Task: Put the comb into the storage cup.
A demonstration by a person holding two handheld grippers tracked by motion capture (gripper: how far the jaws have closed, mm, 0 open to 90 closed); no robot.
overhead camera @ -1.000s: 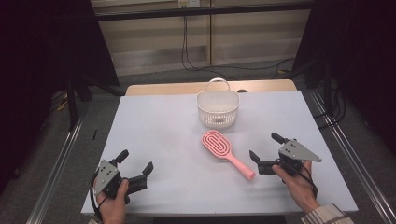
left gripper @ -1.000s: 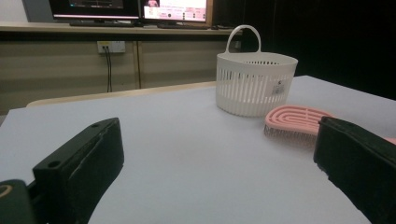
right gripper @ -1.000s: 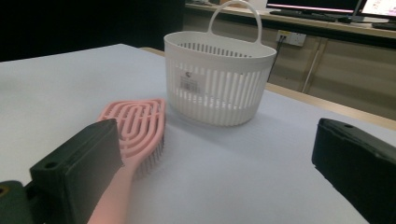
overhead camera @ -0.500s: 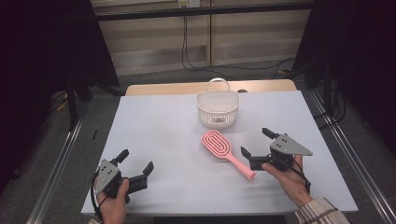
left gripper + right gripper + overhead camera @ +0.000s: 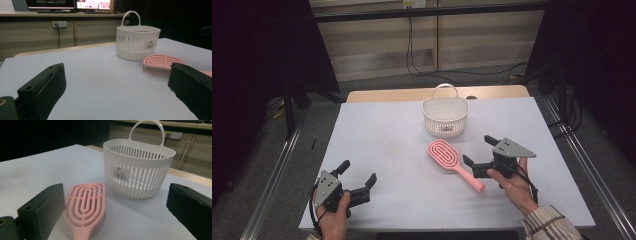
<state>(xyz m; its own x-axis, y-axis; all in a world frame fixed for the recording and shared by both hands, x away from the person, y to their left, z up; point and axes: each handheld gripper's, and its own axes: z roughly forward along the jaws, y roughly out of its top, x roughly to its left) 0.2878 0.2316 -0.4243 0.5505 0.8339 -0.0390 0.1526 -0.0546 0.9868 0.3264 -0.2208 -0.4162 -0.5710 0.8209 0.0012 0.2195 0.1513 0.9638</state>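
Observation:
A pink hairbrush (image 5: 454, 162) lies flat on the white table (image 5: 387, 145), its head pointing toward a white slatted basket (image 5: 445, 116) with a loop handle. My right gripper (image 5: 478, 150) is open just right of the brush handle, low over the table. In the right gripper view the brush (image 5: 86, 205) lies between the spread jaws, close to the left one, with the basket (image 5: 137, 170) behind it. My left gripper (image 5: 358, 172) rests open near the front left corner, nothing between its jaws. From the left gripper view the basket (image 5: 137, 42) and brush (image 5: 161, 62) are far off.
The table's front edge runs just below both hands. A wooden strip (image 5: 387, 95) borders the far edge behind the basket. Metal rails (image 5: 277, 165) run along the floor on either side. Cables (image 5: 412, 50) hang on the back wall.
My right gripper has moved left and a little forward, closing in on the brush handle, jaws still spread. The left gripper, brush and basket have stayed put.

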